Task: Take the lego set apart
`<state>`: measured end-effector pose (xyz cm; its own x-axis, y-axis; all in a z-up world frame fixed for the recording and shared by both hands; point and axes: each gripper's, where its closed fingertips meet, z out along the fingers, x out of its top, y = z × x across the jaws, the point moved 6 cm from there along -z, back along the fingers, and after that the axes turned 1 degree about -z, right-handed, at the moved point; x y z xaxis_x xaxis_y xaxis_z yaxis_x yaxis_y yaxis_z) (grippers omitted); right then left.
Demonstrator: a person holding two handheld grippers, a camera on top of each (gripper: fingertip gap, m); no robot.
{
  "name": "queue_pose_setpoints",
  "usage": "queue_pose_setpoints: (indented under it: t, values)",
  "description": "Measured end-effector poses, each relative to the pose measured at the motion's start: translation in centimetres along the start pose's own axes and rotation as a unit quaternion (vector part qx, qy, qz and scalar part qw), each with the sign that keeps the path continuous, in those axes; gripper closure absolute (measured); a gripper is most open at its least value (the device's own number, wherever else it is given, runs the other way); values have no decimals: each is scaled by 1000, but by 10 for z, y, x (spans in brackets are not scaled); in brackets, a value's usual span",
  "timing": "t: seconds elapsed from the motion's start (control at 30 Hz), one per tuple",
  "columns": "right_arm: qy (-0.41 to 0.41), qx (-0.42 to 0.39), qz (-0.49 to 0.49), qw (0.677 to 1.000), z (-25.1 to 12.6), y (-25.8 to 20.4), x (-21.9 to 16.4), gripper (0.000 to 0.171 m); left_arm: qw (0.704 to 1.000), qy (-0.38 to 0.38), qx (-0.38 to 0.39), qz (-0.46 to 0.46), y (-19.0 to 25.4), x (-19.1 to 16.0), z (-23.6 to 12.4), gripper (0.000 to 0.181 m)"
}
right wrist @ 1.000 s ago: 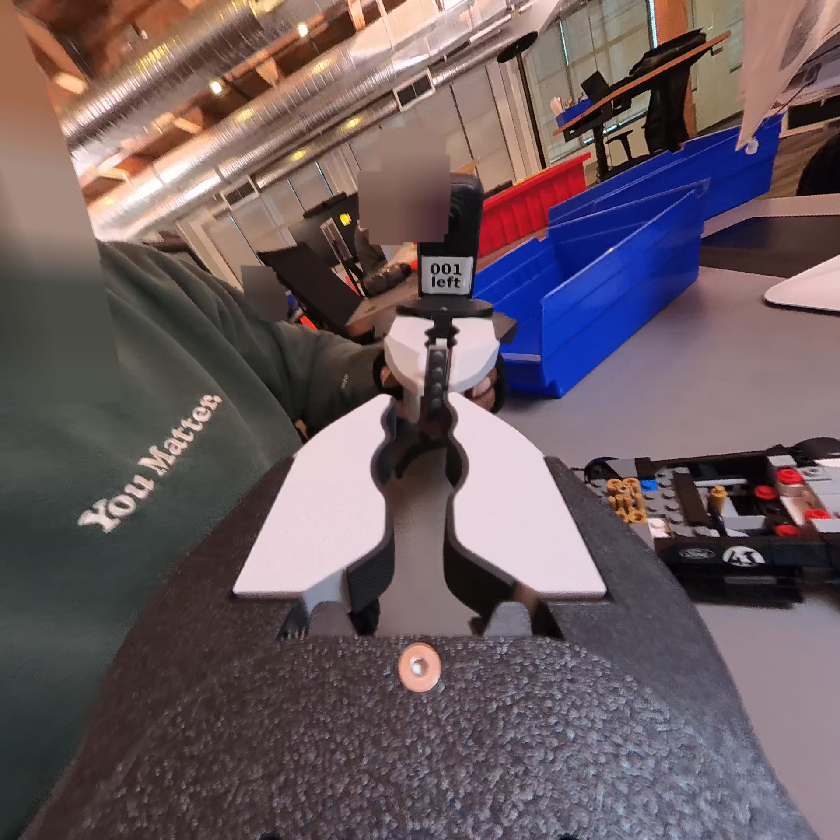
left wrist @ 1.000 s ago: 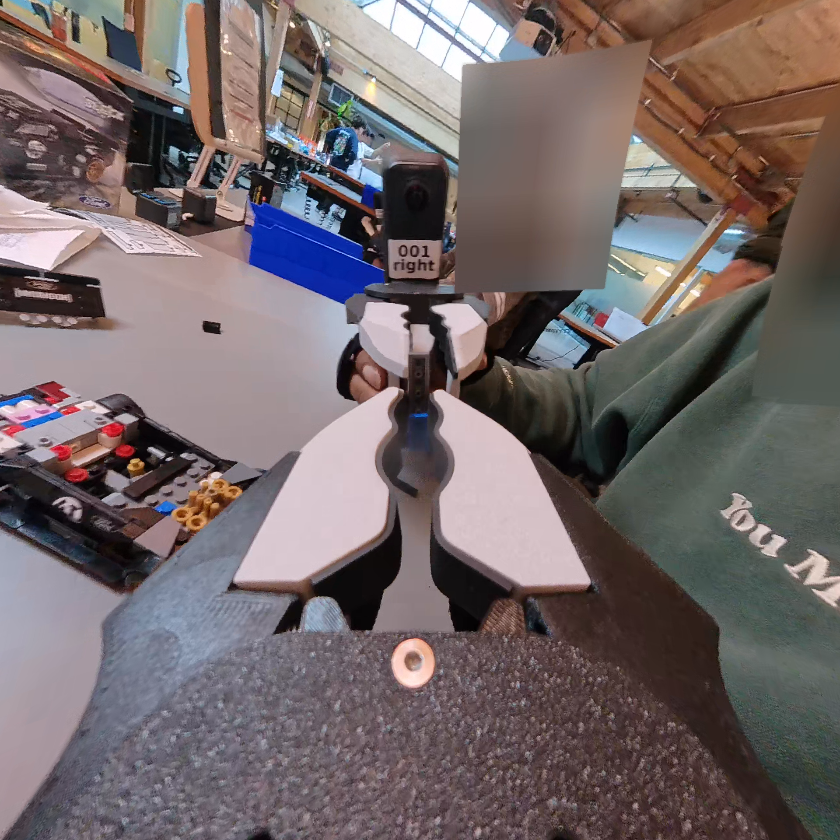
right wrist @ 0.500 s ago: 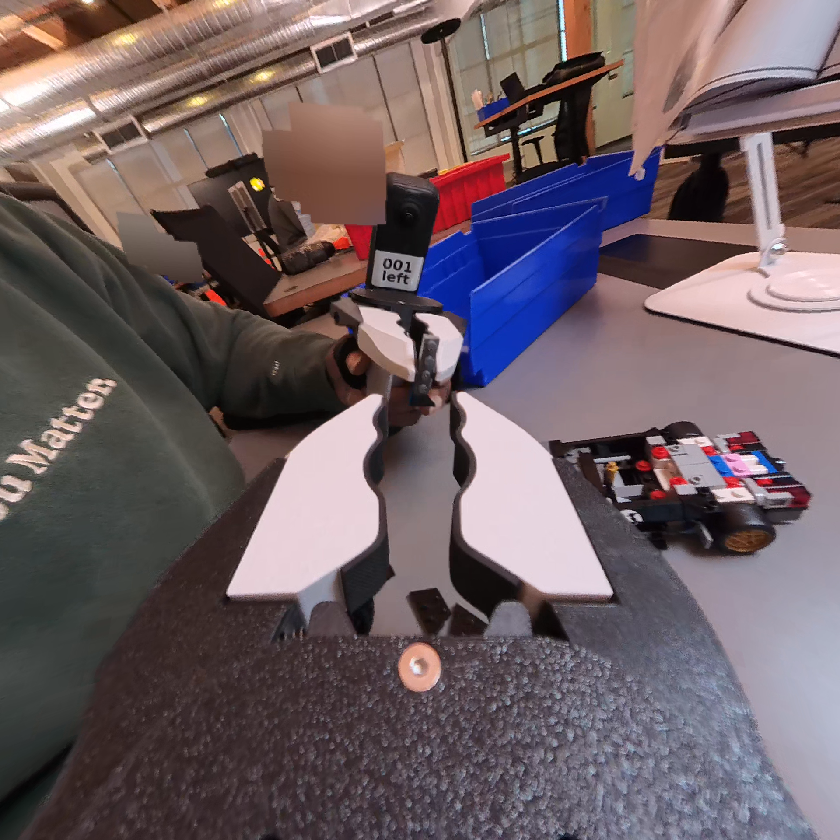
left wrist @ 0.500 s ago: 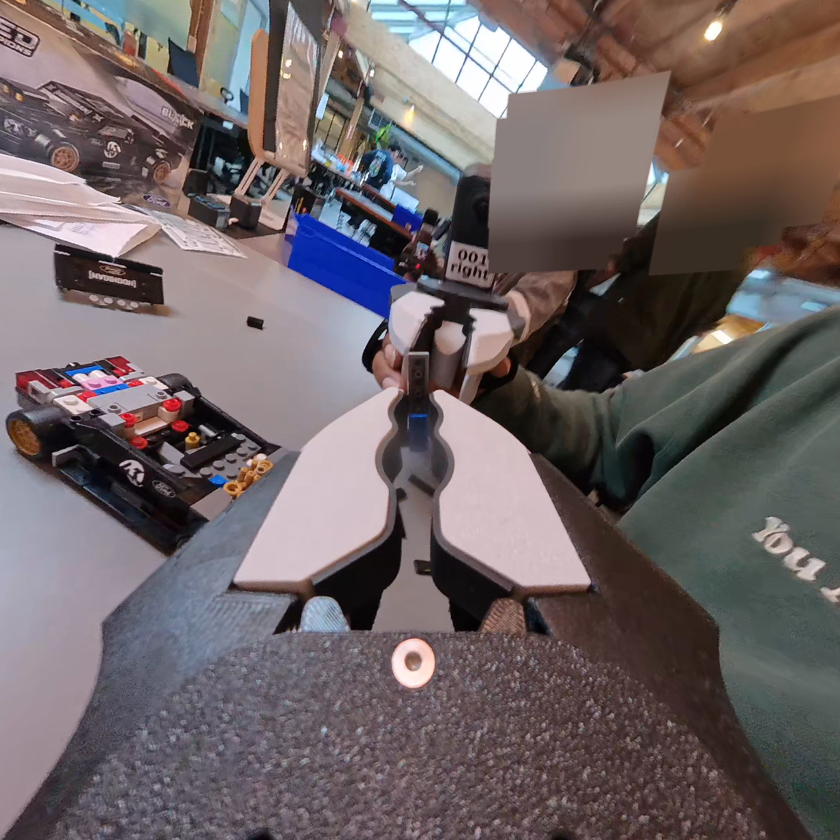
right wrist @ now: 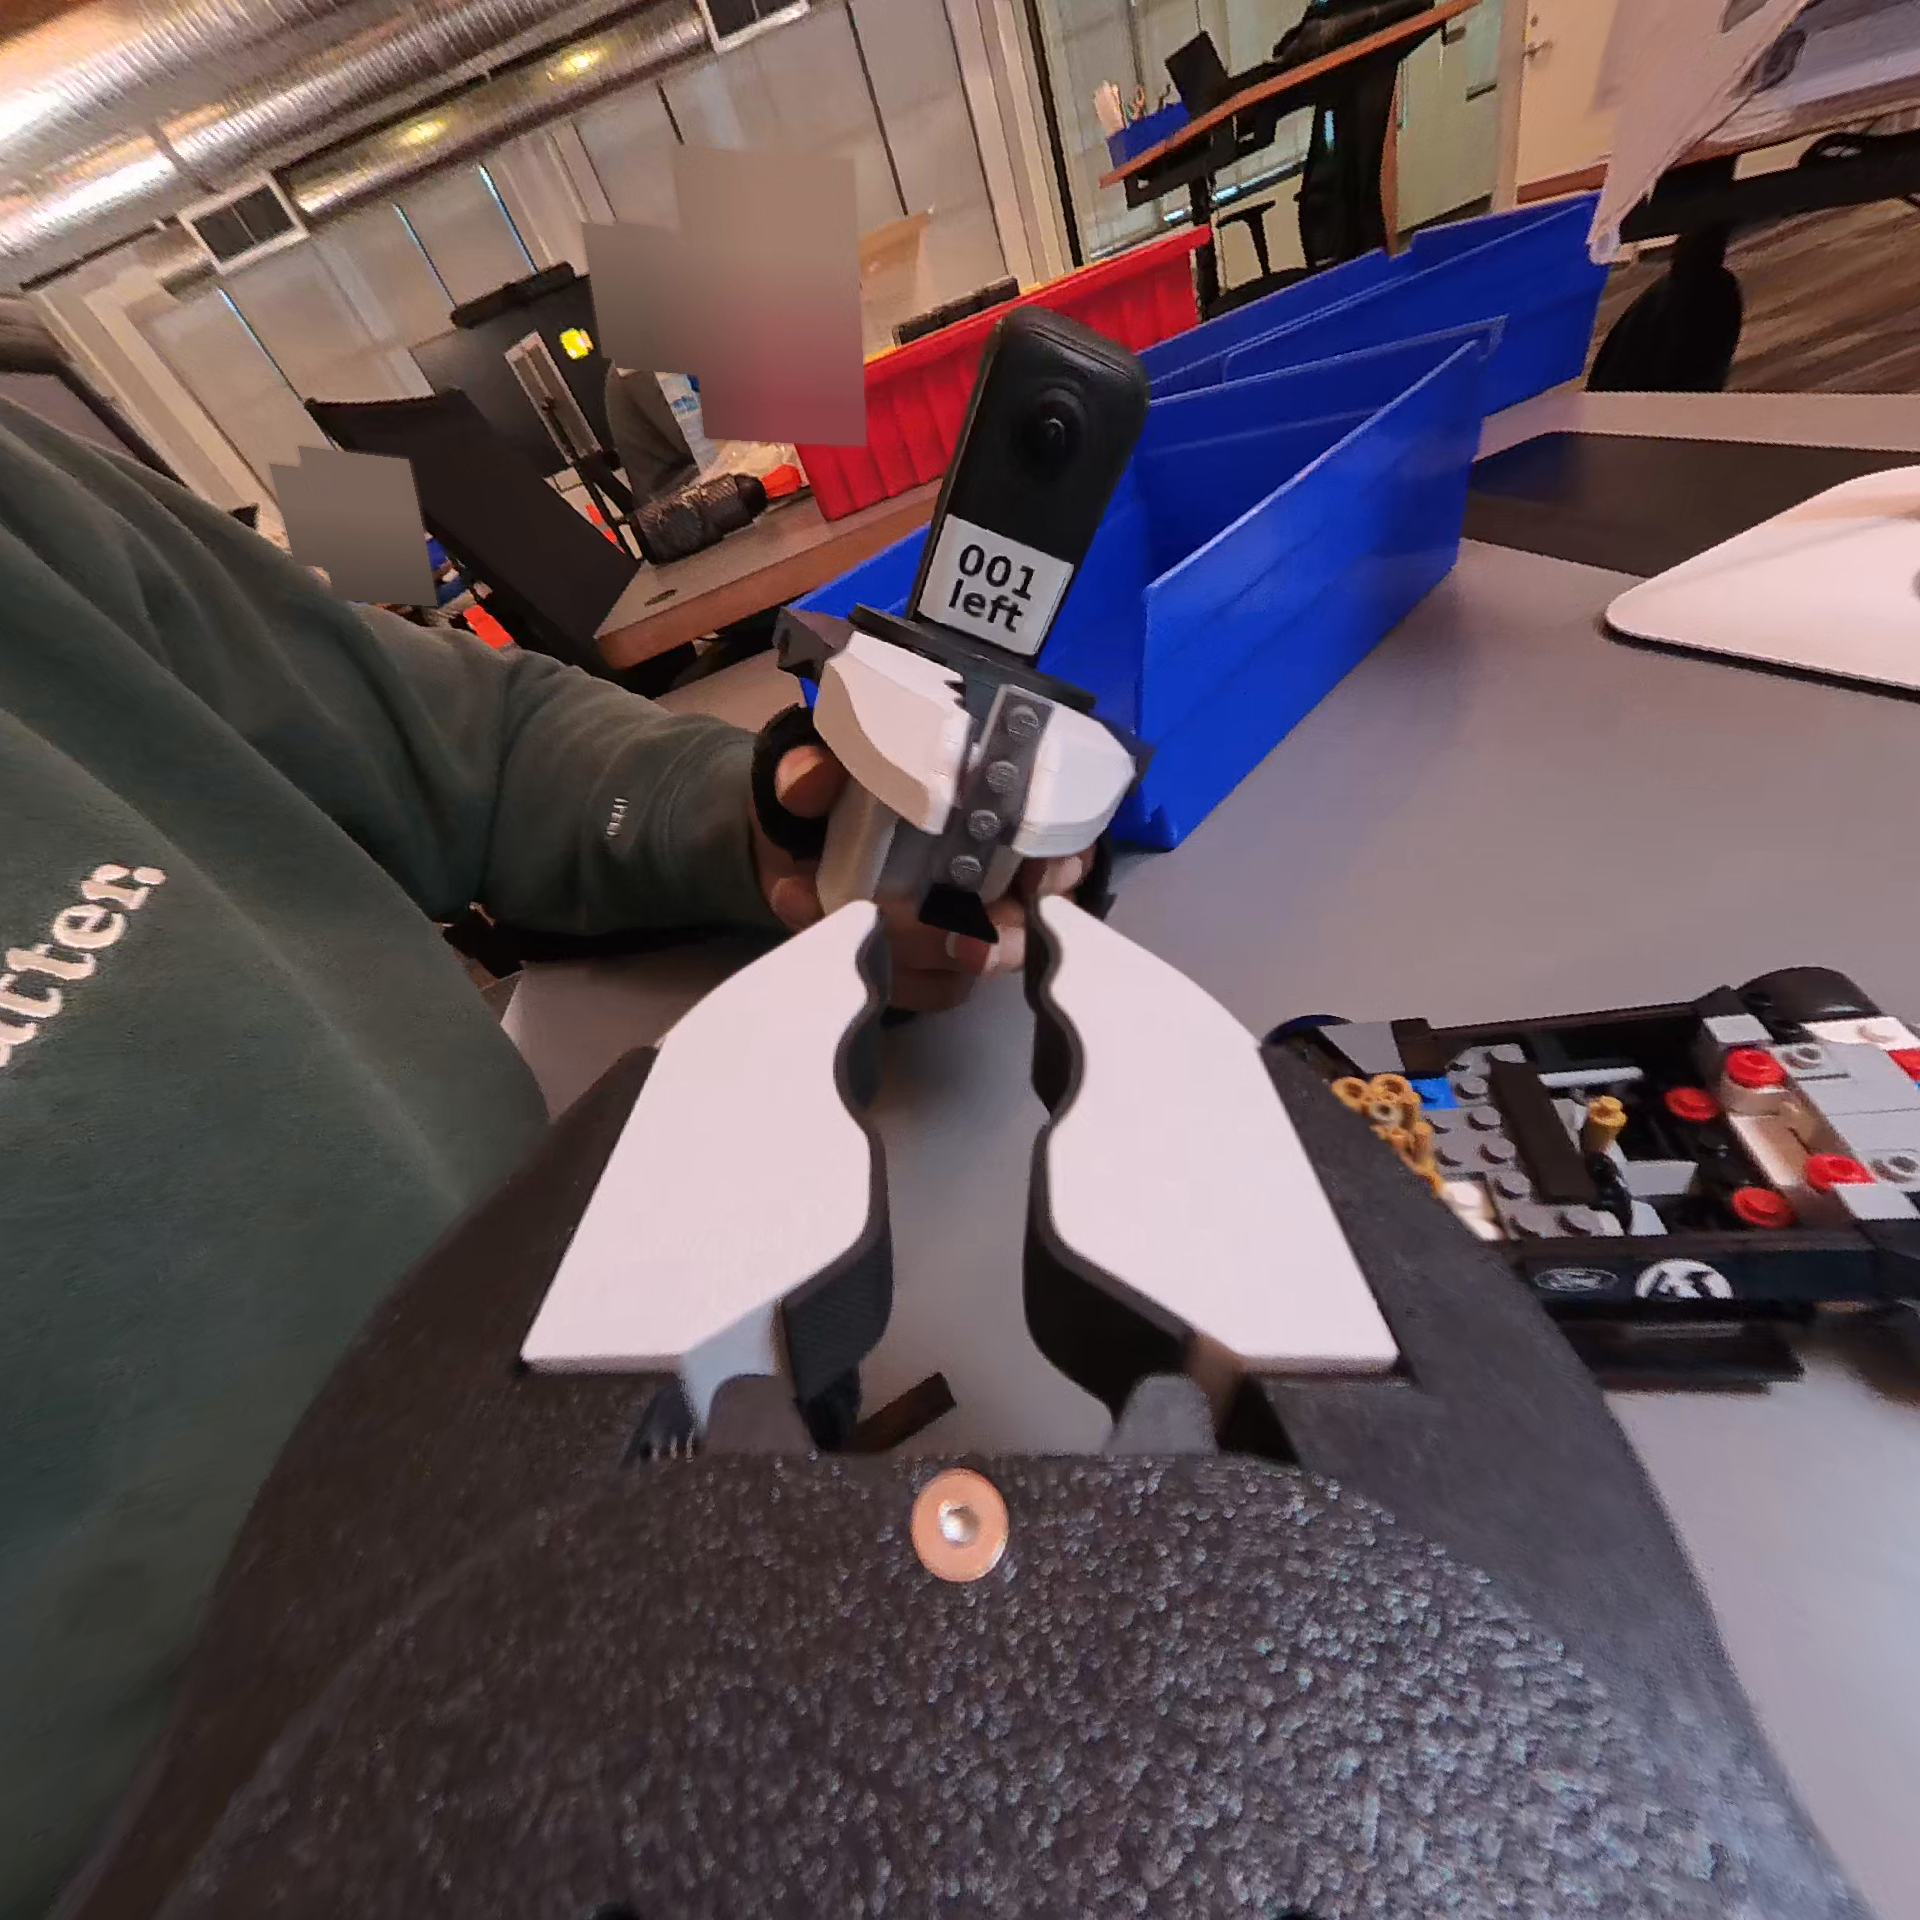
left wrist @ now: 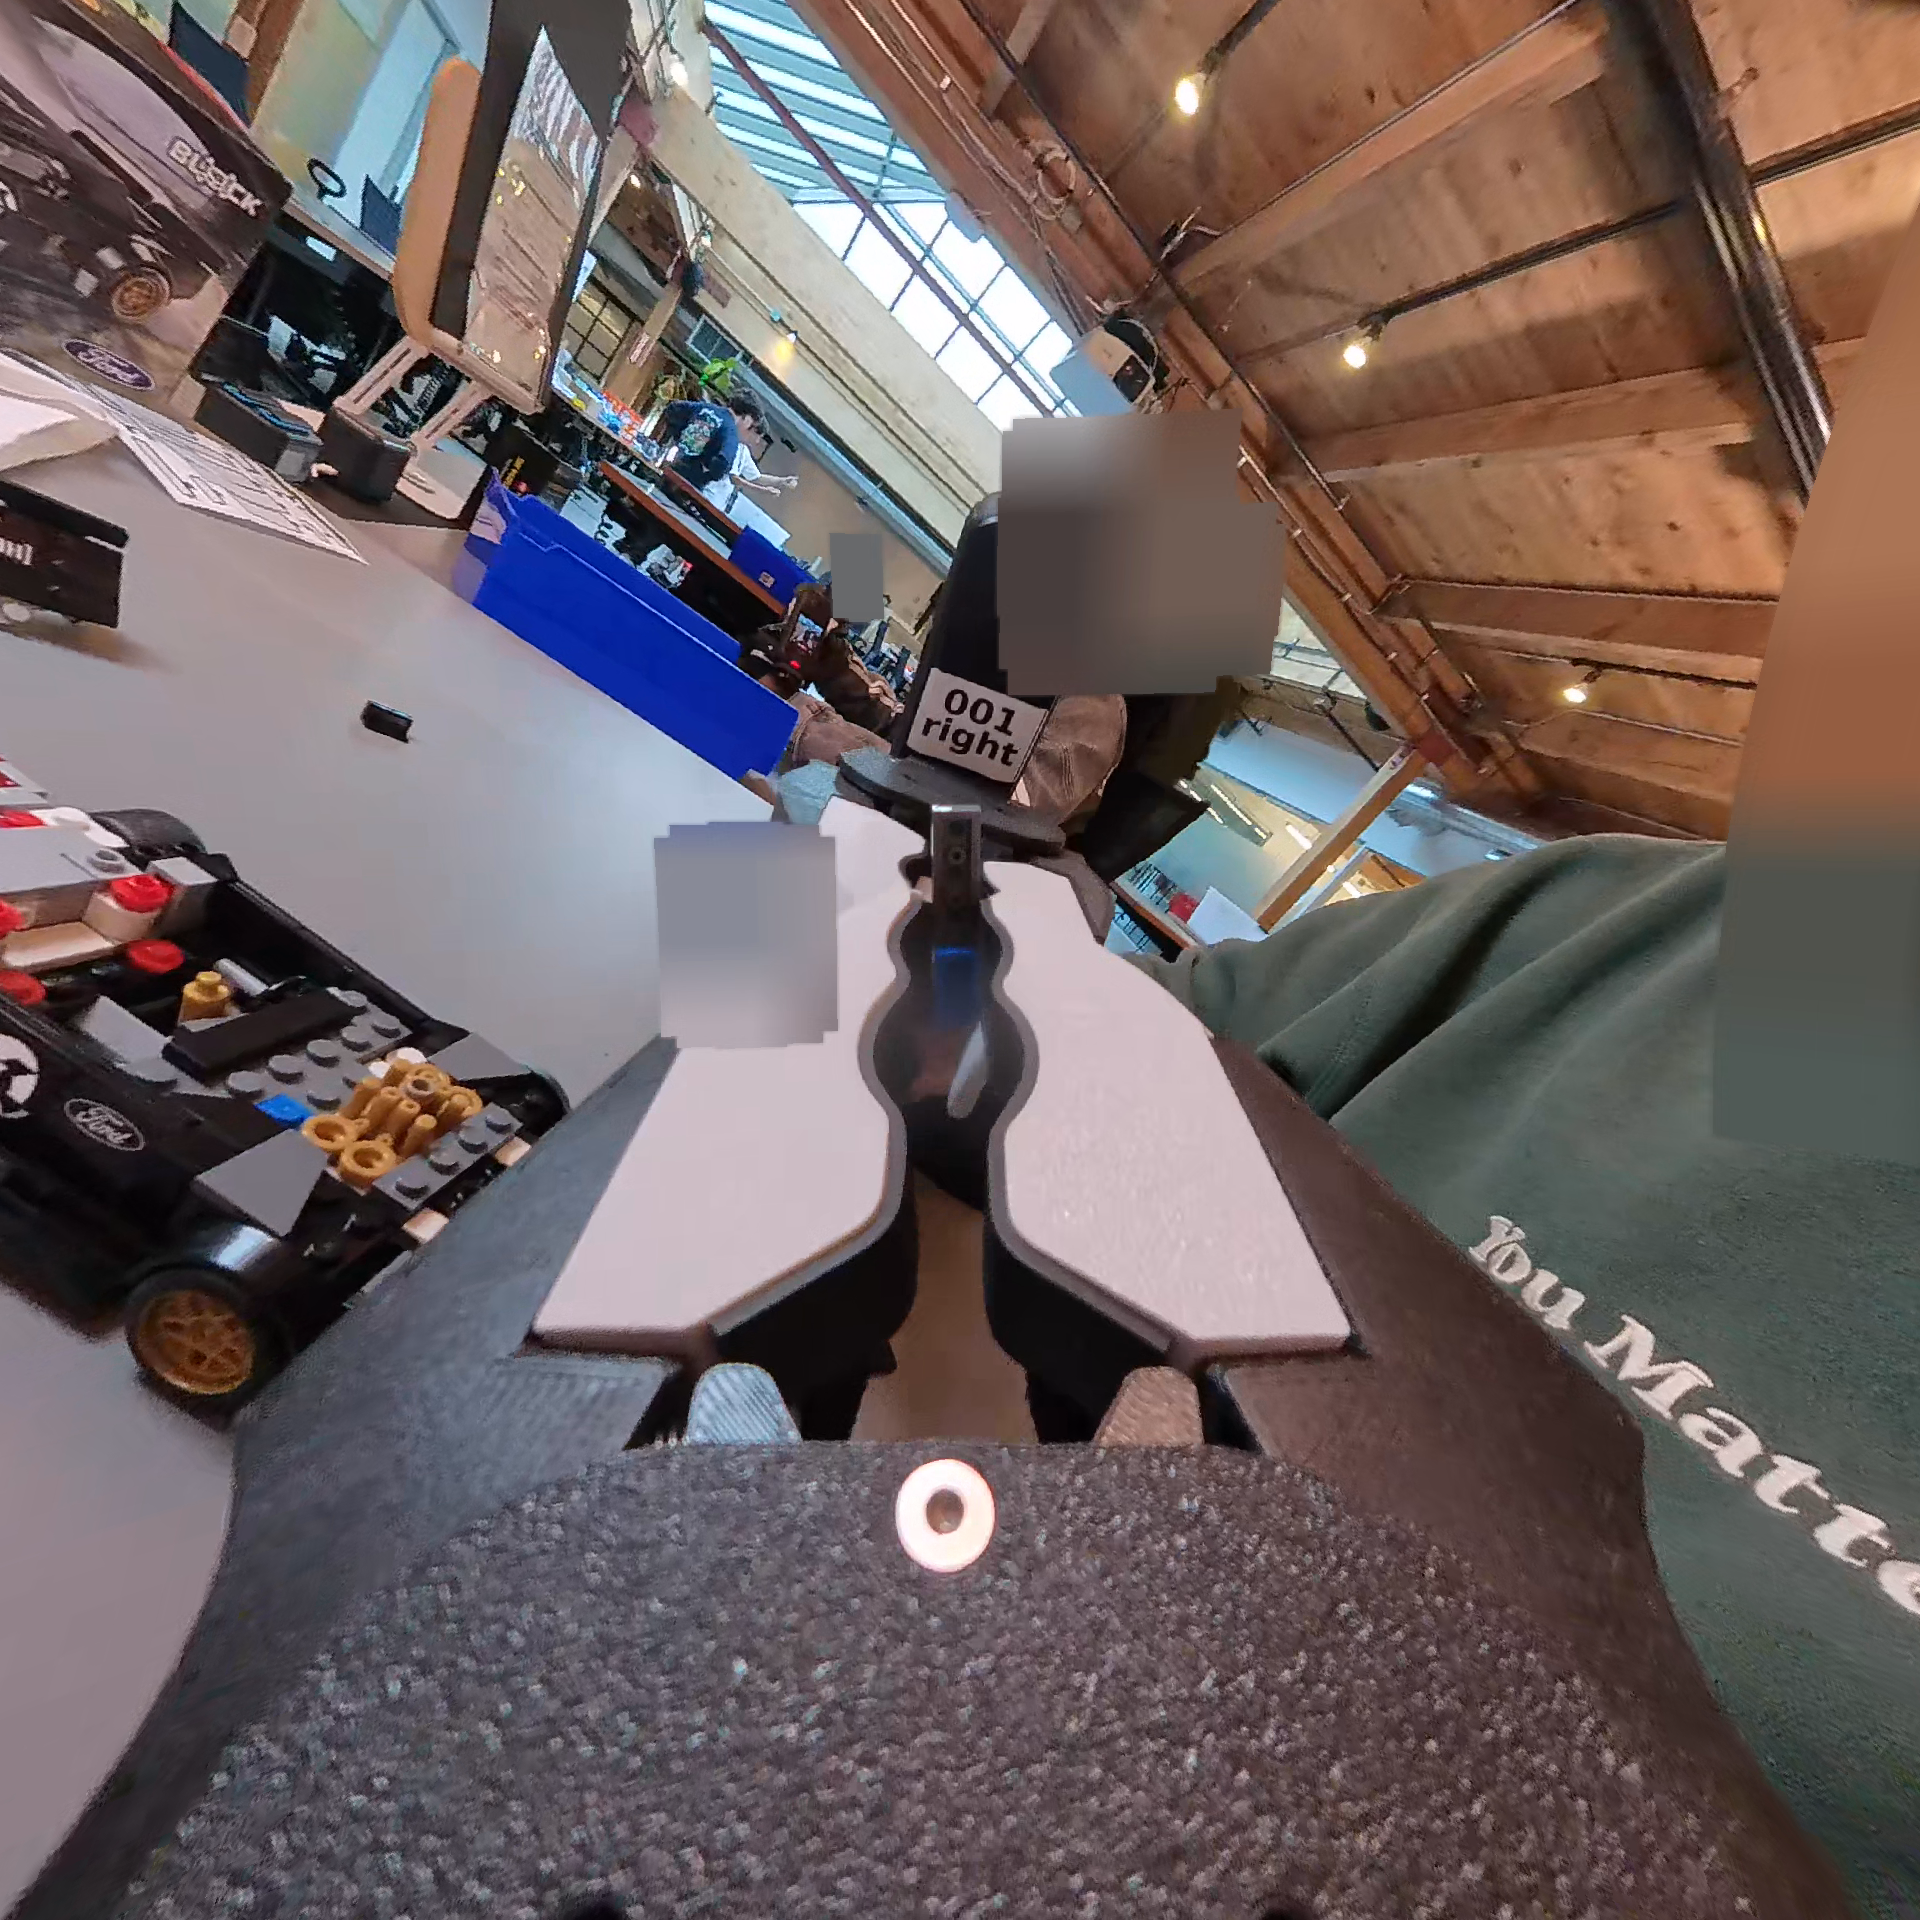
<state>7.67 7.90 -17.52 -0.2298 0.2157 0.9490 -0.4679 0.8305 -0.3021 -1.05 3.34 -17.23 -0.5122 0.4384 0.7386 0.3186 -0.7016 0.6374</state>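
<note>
The left gripper [left wrist: 954, 904], white-fingered with a black body, has its fingers pressed together on a narrow grey studded lego strip [right wrist: 989, 795], which stands on end between the tips with a small black piece at its lower end. It is held up in the air, to the left of the partly stripped black lego car [right wrist: 1662, 1153] that sits on the grey tabletop [right wrist: 1507, 810]. The right gripper [right wrist: 951, 914] faces the strip with its white fingers spread apart, holding nothing. A small black lego piece [left wrist: 387, 719] lies on the table beyond the car, and a blue plastic bin [right wrist: 1299, 582] stands farther behind it. Gold wheels [left wrist: 197, 1345] and gold pins [left wrist: 390, 1127] show on the car.
</note>
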Motion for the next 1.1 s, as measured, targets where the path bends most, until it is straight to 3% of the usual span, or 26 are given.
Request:
queue_pose_setpoints:
  t: [0.07,0.23,0.5,1.1]
  values:
    - [3,0,-6,1000,-2,-1,1,157,1000,-3,-9,1,1,0,-1,173]
    - [-23,-20,-37,999,-9,0,0,158,999,-37,7,28,-2,-1,-3,172]
    - [-149,-73,-171,971,-14,-2,-18,167,986,-135,59,81,-12,-14,-5,175]
    - [-172,-92,-183,964,-21,7,-24,168,985,-147,70,65,-22,-15,-9,180]
